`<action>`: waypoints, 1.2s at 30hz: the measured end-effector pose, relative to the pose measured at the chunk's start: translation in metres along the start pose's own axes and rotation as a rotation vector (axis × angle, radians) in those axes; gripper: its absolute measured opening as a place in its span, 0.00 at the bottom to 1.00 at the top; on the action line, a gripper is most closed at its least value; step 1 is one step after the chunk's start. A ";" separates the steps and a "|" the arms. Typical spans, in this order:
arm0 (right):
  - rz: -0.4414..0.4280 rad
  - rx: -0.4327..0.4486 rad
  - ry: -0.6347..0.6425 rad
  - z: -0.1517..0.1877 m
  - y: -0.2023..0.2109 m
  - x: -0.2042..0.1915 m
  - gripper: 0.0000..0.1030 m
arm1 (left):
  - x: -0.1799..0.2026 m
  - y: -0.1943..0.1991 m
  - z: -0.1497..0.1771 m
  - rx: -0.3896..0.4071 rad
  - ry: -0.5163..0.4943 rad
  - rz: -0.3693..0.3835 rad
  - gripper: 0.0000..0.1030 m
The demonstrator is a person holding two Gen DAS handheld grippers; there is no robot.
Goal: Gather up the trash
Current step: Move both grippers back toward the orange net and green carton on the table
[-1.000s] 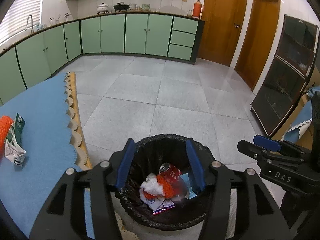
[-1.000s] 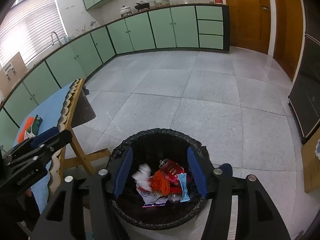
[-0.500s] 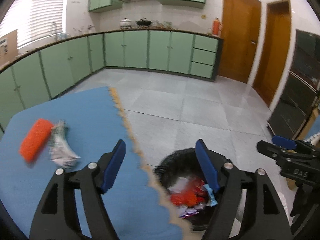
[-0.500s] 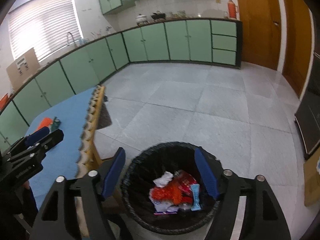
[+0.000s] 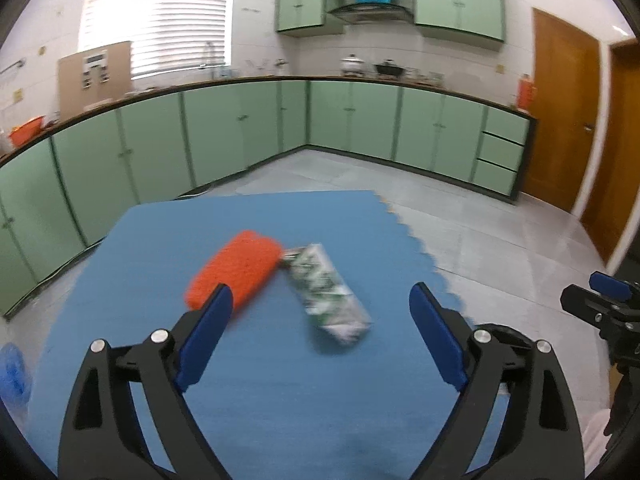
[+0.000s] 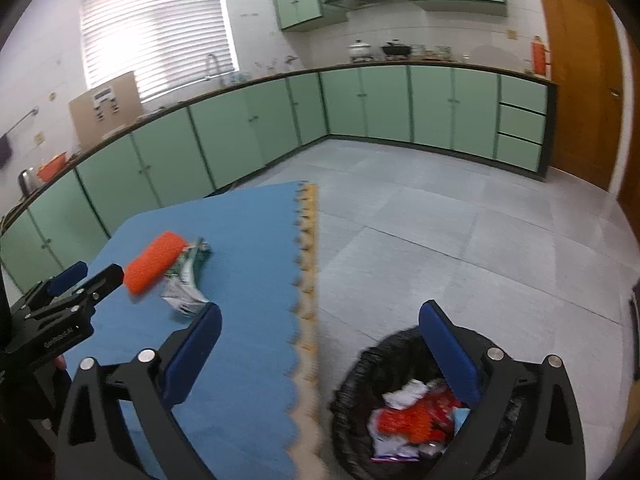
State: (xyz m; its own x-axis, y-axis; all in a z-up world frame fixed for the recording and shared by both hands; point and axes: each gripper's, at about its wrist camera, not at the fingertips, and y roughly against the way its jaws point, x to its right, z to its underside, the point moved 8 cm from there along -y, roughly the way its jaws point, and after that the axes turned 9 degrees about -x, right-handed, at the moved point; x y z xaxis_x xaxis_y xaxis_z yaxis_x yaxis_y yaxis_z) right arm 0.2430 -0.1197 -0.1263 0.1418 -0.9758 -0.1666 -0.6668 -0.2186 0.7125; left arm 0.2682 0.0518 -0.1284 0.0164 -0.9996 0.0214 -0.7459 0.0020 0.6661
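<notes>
An orange sponge-like block [image 5: 236, 270] and a crumpled green-and-white carton [image 5: 330, 294] lie side by side on the blue mat-covered table [image 5: 280, 400]. My left gripper [image 5: 320, 320] hovers over the table just short of them, its jaws opening, with nothing between them. My right gripper [image 6: 320, 344] hangs over the table's scalloped edge [image 6: 306, 320] and the black-lined trash bin [image 6: 352, 384], its jaws opening and empty too. The bin holds several pieces of trash [image 6: 412, 420]. In the right wrist view the orange block [image 6: 154, 262] and carton [image 6: 186, 280] lie far left, beside the left gripper [image 6: 76, 280].
Green kitchen cabinets [image 5: 352, 120] run along the back and left walls under a counter with pots. Wooden doors [image 5: 564, 112] stand at the right. Grey tiled floor [image 6: 460, 232] stretches beyond the table and the bin.
Both grippers swung left and upward from above the bin toward the table while their jaws widened. The orange block and carton now sit in the middle of the left wrist view.
</notes>
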 end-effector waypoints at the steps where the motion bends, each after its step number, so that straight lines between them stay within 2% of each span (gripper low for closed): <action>1: -0.010 0.000 0.015 -0.003 -0.006 -0.011 0.94 | -0.008 0.000 -0.001 -0.002 0.007 -0.011 0.85; 10: -0.064 0.014 0.127 -0.015 -0.054 -0.088 0.94 | -0.078 -0.011 0.006 -0.024 0.073 -0.099 0.85; 16: -0.089 -0.016 0.179 -0.019 -0.084 -0.122 0.94 | -0.103 -0.022 0.013 -0.042 0.098 -0.129 0.85; 21: -0.072 -0.058 0.237 -0.019 -0.112 -0.145 0.94 | -0.121 -0.029 0.014 -0.053 0.111 -0.145 0.85; 32: 0.011 -0.169 0.267 -0.011 -0.169 -0.154 0.92 | -0.138 -0.046 0.016 -0.075 0.151 -0.141 0.85; 36: 0.013 -0.202 0.252 -0.014 -0.179 -0.154 0.85 | -0.143 -0.051 0.016 -0.083 0.163 -0.135 0.85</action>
State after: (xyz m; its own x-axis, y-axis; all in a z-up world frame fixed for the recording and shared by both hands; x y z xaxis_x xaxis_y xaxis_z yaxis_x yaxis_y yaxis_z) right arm 0.3507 0.0692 -0.2190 0.3274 -0.9449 -0.0002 -0.5149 -0.1786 0.8385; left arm 0.2927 0.1938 -0.1773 0.2247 -0.9735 0.0430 -0.6723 -0.1229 0.7300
